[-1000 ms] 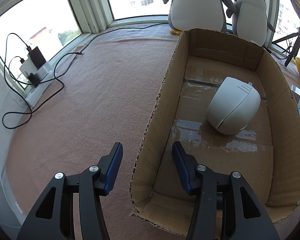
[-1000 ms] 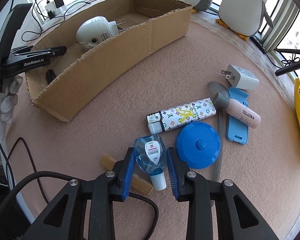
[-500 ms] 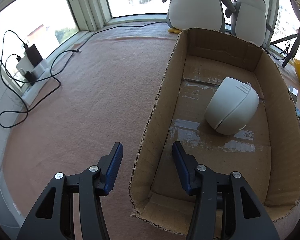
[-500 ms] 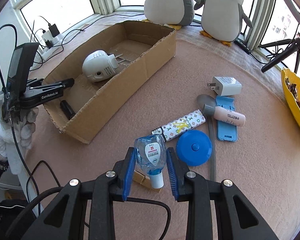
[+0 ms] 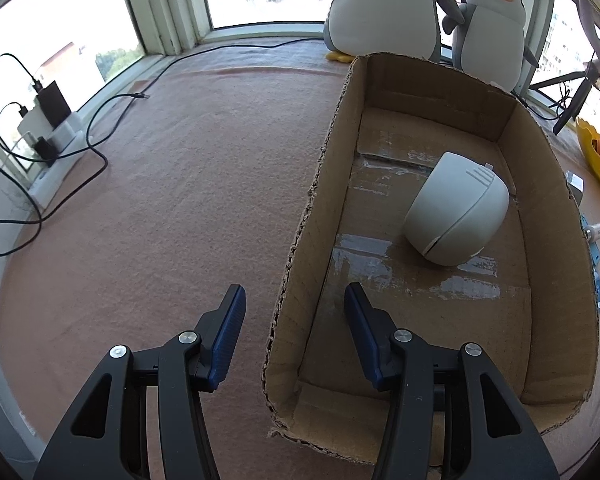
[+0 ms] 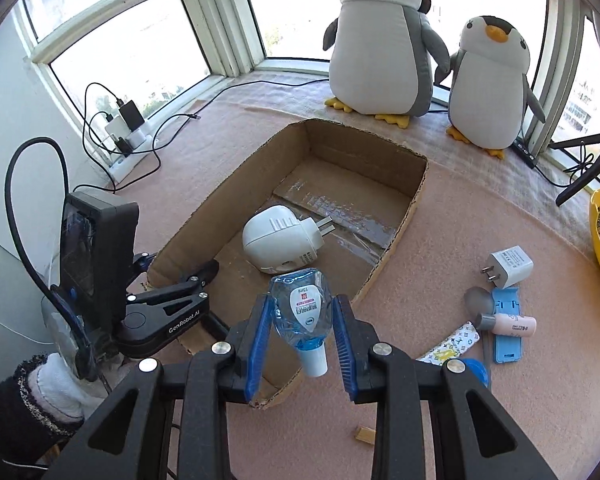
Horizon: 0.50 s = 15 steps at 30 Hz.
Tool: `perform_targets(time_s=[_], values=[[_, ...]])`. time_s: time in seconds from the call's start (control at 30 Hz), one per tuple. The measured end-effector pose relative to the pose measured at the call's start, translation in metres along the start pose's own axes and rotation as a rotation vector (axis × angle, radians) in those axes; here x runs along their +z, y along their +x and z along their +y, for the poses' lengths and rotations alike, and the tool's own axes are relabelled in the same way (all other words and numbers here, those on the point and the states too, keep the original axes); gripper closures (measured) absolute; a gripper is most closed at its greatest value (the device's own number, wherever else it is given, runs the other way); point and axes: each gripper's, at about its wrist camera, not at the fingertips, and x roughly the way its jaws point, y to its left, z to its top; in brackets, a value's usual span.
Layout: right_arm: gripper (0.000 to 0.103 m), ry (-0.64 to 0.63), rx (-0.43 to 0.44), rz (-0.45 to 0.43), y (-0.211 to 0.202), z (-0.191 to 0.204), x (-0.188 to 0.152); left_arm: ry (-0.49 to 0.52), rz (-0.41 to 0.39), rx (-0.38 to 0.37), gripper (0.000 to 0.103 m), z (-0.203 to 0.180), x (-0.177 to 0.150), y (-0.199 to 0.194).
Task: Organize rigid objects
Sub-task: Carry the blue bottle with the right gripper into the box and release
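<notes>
Covering cloth: a pink felt cloth [image 5: 160, 220] spreads over the whole work surface, up to the window sill.
Penguins: I see a big soft penguin [image 6: 380, 40] and a smaller one [image 6: 488, 88] standing upright beyond the far end of the box.
Box: an open cardboard box [image 5: 556, 280] lies on the cloth with its long side running away from both cameras.
Left hand: a gloved hand [image 6: 56, 384] holds the left gripper [image 5: 293, 291] at the near left corner of the box, tilted steeply down.
Left tool: its jaws stand spread astride the left wall, one finger inside and one outside. I can see a gap on each side of the cardboard, so nothing is pinched.
Right tool: the right gripper [image 6: 302, 300] points down and forward, raised over the near end of the box. Its jaws are pressed onto a bottle.
Plug-in unit: a rounded white plug-in unit [image 6: 278, 240] lies on its side on the box floor, about midway along, prongs towards the far end.
Bottle: the small clear blue bottle [image 6: 298, 292] sits between the right pads, its white cap towards the camera and its label facing up, clear of the cloth.
Left on the cloth: to the right of the box lie a white charger [image 6: 510, 266], a light blue stand [image 6: 508, 348], a pink tube [image 6: 514, 323] across the stand, a patterned tube [image 6: 452, 344] and a round blue lid [image 6: 474, 370].
Wood: a small wooden piece [image 6: 364, 436] lies near my right tool's frame.
</notes>
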Motion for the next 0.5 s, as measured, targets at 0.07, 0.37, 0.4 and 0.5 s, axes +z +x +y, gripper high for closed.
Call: perform_targets(time_s=[0.07,0.37,0.4,0.5], values=[[0.075,0.01,-0.014,0.018,0.01,0.006,0.004,0.005,-0.003,-0.006,0.052,0.0,-0.001,0.0],[0.075,0.064,-0.093,0.095,0.041,0.013,0.01,0.039,-0.014,-0.012,0.052,-0.001,-0.001,-0.001],[0.075,0.067,-0.1,0.102,0.043,0.013,0.011,0.045,-0.016,-0.012,0.052,-0.002,-0.001,-0.001],[0.067,0.084,-0.112,0.117,0.045,0.014,0.012,0.046,-0.016,-0.02,0.052,0.0,-0.001,-0.001]])
